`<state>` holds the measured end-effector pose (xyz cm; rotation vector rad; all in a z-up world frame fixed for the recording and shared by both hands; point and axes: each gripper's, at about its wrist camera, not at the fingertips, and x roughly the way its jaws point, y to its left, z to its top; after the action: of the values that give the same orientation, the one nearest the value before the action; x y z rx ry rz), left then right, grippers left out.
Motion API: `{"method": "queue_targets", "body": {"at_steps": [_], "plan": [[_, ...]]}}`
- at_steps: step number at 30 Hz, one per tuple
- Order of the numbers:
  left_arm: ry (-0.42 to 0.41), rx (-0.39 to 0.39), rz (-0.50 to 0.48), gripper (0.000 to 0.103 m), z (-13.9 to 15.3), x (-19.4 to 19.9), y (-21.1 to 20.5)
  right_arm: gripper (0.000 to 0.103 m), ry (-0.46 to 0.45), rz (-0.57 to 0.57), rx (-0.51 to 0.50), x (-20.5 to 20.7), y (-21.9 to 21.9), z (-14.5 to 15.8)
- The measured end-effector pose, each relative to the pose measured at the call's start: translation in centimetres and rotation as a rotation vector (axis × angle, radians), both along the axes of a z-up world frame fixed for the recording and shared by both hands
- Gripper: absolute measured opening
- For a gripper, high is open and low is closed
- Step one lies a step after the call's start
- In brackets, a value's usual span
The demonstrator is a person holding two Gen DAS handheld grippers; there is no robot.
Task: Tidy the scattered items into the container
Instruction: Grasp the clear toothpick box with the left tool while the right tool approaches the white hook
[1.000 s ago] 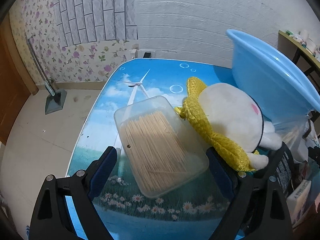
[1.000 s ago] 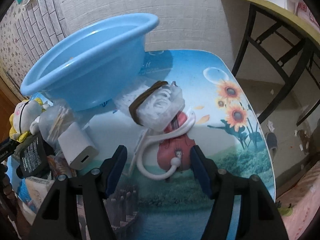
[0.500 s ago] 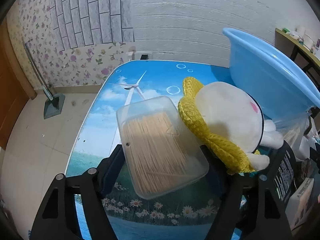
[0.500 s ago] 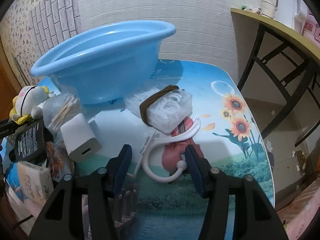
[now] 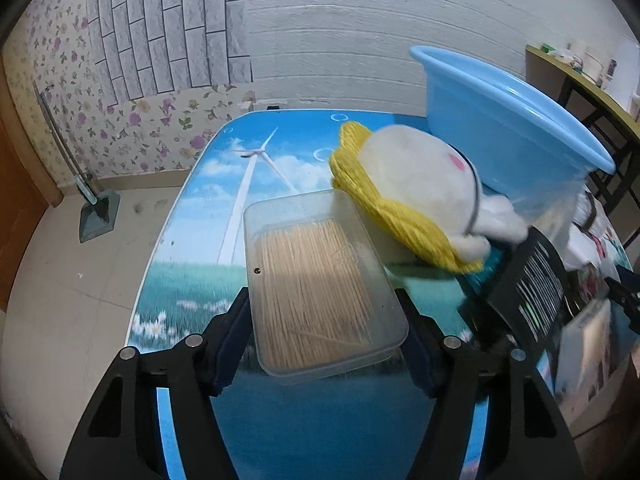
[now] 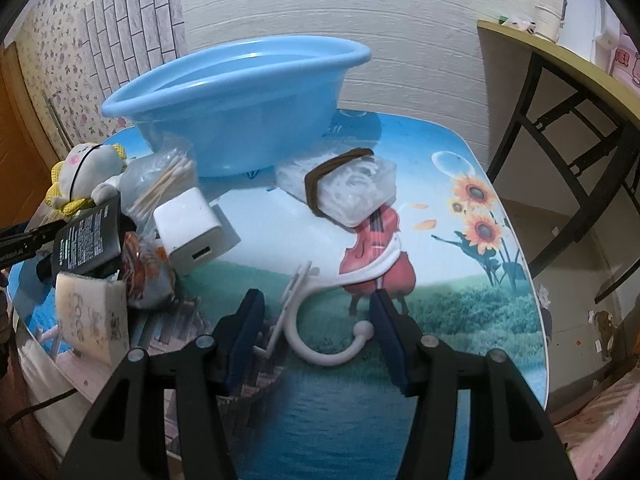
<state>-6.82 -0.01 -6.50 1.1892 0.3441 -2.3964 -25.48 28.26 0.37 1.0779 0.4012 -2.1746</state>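
Observation:
In the left wrist view my left gripper point(image 5: 322, 320) is shut on a clear box of toothpicks point(image 5: 316, 284), its pads pressed on both long sides. A white and yellow plush toy point(image 5: 416, 192) lies just right of the box, beside the blue basin point(image 5: 508, 120). In the right wrist view my right gripper point(image 6: 318, 332) is open around a white plastic hook point(image 6: 332, 320) on the table. Beyond it lies a clear box with a brown band point(image 6: 348, 188), in front of the basin point(image 6: 240, 104).
Left of the right gripper lies a cluster: white charger point(image 6: 188, 232), black pack point(image 6: 88, 240), bag of cotton swabs point(image 6: 160, 176), snack packet point(image 6: 148, 272), sponge point(image 6: 92, 316). The table edge point(image 5: 160, 240) drops to the floor at left. A dark desk point(image 6: 560, 92) stands at right.
My left gripper closed in from both sides onto the toothpick box. My right gripper pulled back and narrowed around the white hook.

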Motion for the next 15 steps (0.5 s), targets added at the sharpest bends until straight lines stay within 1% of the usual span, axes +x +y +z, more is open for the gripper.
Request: {"method": "queue_targets", "body": {"at_steps": [7, 12, 14, 15], "plan": [[0.0, 0.022, -0.032, 0.067, 0.1, 2.0, 1.4, 0.055, 0.01, 0.023, -0.007, 0.4, 0.2, -0.1], [-0.003, -0.004, -0.036, 0.067, -0.1, 2.4, 1.9, 0.057, 0.02, 0.02, -0.024, 0.1, -0.1, -0.2], [0.0, -0.006, -0.032, 0.068, -0.1, 2.4, 1.8, 0.06, 0.023, 0.025, -0.024, 0.0, -0.3, -0.3], [0.0, -0.008, -0.028, 0.073, -0.1, 2.3, 1.8, 0.066, 0.024, 0.029, -0.021, 0.1, -0.5, -0.3]]}}
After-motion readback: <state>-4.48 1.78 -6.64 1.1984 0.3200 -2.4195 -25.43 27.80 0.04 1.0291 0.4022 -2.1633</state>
